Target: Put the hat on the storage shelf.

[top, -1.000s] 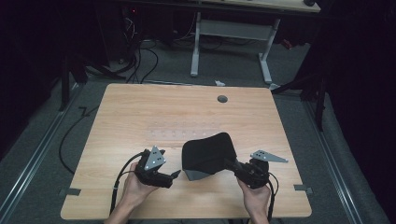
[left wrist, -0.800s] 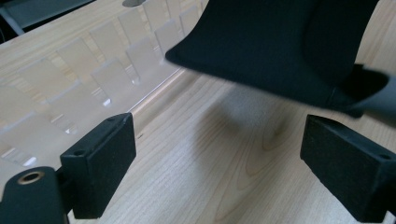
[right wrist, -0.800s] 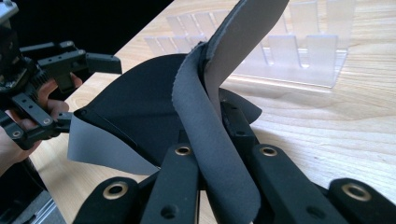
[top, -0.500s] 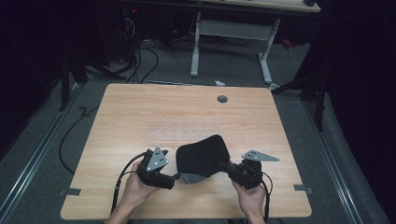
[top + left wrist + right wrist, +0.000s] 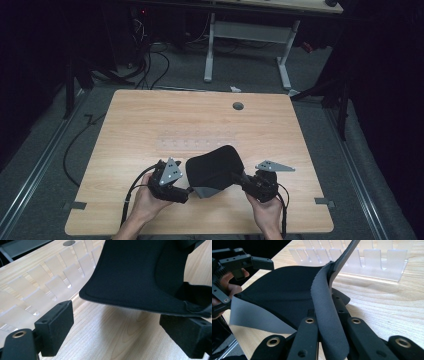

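Near the front edge of the wooden table (image 5: pixel 150 125), a black mouse pad (image 5: pixel 215 167) is being held up off the surface, arched, with its grey underside (image 5: pixel 257 317) turned partly into sight; the right gripper (image 5: pixel 245 180) is clamped tight on the pad's edge, the fabric seen pinched between the closed jaws in the right gripper view; the left gripper (image 5: pixel 187 192) is brought in at the opposite corner, its jaws standing well apart, with the pad's rim (image 5: pixel 120 303) hanging just above and between them but not yet pressed by either pad; a clear slotted acrylic rack (image 5: pixel 50 282) is seen lying on the table just beyond the pad. The step in hand is judged to be a handover or a two-handed grip being set up; next, the left jaws would have to be raised slightly to the rim and closed on it, while the right grip is kept firm so the limp pad is not dropped or folded.
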The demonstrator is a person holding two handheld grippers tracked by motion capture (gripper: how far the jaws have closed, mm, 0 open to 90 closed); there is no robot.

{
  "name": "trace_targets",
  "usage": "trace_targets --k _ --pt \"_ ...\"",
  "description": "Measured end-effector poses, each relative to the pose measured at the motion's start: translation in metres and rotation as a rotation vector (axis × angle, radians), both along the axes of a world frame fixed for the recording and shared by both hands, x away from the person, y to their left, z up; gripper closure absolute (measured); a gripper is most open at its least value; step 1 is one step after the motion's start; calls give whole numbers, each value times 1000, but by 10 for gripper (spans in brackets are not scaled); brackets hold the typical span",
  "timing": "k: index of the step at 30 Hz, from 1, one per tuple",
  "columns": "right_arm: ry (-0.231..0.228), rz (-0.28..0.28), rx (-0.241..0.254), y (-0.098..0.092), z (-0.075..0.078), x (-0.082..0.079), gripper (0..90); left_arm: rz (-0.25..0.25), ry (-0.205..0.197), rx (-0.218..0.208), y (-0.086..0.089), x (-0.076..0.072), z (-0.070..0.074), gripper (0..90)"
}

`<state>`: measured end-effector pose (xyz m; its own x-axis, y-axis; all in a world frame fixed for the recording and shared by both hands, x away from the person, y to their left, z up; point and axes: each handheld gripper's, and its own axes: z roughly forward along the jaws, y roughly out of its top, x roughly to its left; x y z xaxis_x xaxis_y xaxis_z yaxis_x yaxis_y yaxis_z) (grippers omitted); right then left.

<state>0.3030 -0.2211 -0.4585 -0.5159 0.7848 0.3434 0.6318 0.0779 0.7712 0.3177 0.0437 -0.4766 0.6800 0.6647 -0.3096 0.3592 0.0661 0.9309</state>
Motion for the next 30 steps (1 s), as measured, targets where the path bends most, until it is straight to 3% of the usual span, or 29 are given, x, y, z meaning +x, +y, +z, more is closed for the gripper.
trace_targets --k 3,9,14,22,30 --pt "5 8 -6 2 0 1 845 -2 -20 4 0 -2 1 123" --pt "13 10 -9 4 1 2 844 -18 -5 3 0 0 0 132" --pt "14 18 -19 7 3 3 843 -5 -23 18 1 2 -1 141" --pt "15 39 -19 12 9 5 840 -3 -35 -5 2 1 0 151" --pt "17 39 -22 16 12 5 840 -14 -39 19 2 1 -1 160"
